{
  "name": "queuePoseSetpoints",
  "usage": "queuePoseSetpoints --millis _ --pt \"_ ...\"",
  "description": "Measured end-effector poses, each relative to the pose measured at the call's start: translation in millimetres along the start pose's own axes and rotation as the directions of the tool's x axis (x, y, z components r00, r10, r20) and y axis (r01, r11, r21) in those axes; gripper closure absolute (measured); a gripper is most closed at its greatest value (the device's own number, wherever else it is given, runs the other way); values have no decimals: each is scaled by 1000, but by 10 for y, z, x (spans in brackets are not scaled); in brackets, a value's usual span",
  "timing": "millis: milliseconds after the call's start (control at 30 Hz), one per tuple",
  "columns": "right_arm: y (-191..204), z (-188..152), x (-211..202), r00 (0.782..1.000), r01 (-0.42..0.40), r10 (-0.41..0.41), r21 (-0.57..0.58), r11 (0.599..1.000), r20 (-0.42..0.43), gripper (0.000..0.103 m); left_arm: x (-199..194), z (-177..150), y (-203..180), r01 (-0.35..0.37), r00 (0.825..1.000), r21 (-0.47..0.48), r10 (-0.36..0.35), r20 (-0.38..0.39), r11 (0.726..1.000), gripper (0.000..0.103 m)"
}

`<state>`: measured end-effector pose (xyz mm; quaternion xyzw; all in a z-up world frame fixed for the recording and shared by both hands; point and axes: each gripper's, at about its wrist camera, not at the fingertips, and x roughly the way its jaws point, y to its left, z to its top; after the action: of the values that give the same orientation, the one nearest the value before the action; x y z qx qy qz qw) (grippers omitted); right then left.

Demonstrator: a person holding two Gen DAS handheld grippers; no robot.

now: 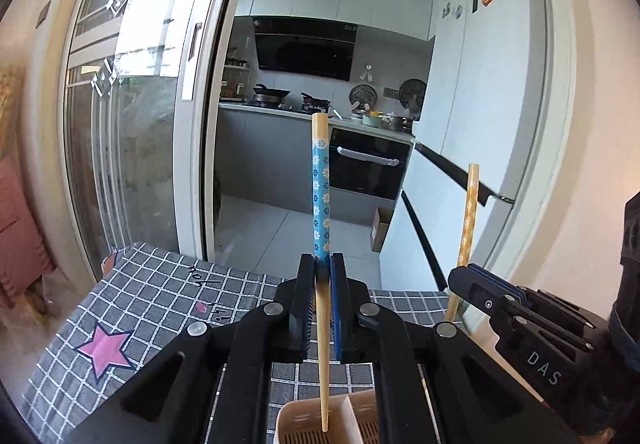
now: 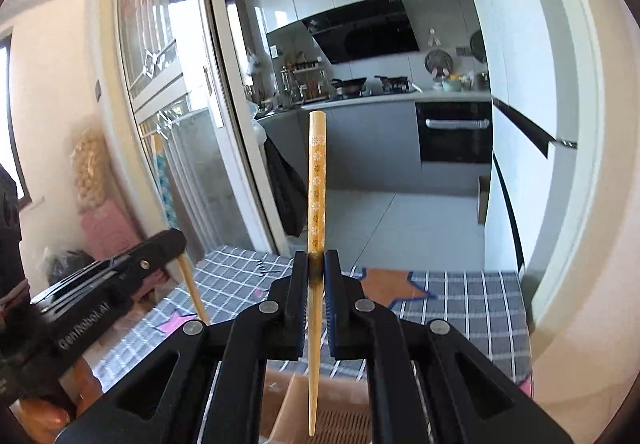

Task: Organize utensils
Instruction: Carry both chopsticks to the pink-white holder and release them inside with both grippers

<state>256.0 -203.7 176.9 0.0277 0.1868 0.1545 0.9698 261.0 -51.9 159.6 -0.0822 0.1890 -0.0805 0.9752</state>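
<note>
Nearest the left wrist lens, the black left gripper (image 1: pixel 322 276) has its jaws closed narrowly on a bamboo chopstick with a blue floral-patterned upper section (image 1: pixel 320 199). This chopstick stands almost upright, thick end up. Its pointed bare end hangs down inside a beige perforated plastic utensil holder (image 1: pixel 362 410), in the left of the two compartments visible at the bottom edge of the view; whether the tip touches the holder's floor cannot be told.

Right wrist view: the black right gripper (image 2: pixel 317 276) has its jaws likewise closed narrowly on a bamboo chopstick with an orange floral-patterned upper section (image 2: pixel 316 195), also near upright with the thick end up. Its pointed tip hangs in front of a perforated beige surface at the lower edge of the frame; the surface is too cropped to identify, and contact cannot be determined.

Each gripper appears in the other's view, to the side and well apart, holding its chopstick at a slight tilt.

Both grippers are above a table covered with a grey checked cloth (image 1: pixel 160 284) bearing a pink star (image 1: pixel 105 351). Behind the table, an open sliding glass door (image 1: pixel 132 103) shows a kitchen with a black range hood (image 1: pixel 306 47).
</note>
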Motion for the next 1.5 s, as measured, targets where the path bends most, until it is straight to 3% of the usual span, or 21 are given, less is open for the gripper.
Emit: queuePoseSetpoints --millis 333,600,800,867,933,1000,1267,1400,1433,1467,1500 --pt "-1 -681 350 999 26 -29 -79 997 -46 95 279 -645 86 -41 997 30 43 -70 999 65" --pt "3 -822 446 994 9 -19 -88 996 -105 94 245 -897 36 -99 989 120 111 -94 988 65" --pt "-25 -805 467 987 -15 4 -71 997 -159 93 116 -873 138 -107 988 75 114 -108 991 63" --pt "-52 -792 438 985 -15 6 -49 999 -170 86 89 -858 155 -112 987 66 118 -109 992 63" --pt "-94 -778 368 986 -21 18 -15 1000 -166 61 67 -855 172 -101 988 63 107 -111 993 63" --pt "-112 -773 284 988 -19 20 5 1000 -151 54 52 -864 179 -100 987 70 108 -116 993 63" --pt "-155 -757 -91 990 -13 18 39 999 -138 50 -87 -858 131 -88 987 75 97 -128 993 63" --pt "-152 -786 -309 989 -25 33 61 998 -142 42 -342 -858 153 -82 988 78 91 -123 994 63" --pt "-152 -799 -354 989 -27 37 68 997 -143 38 -432 -864 173 -79 988 70 87 -127 994 60" --pt "-148 -827 -421 988 -31 43 79 996 -147 35 -513 -874 192 -75 987 61 83 -136 995 45" --pt "-144 -849 -471 987 -35 49 88 995 -152 29 -597 -896 220 -79 985 49 86 -151 996 0"
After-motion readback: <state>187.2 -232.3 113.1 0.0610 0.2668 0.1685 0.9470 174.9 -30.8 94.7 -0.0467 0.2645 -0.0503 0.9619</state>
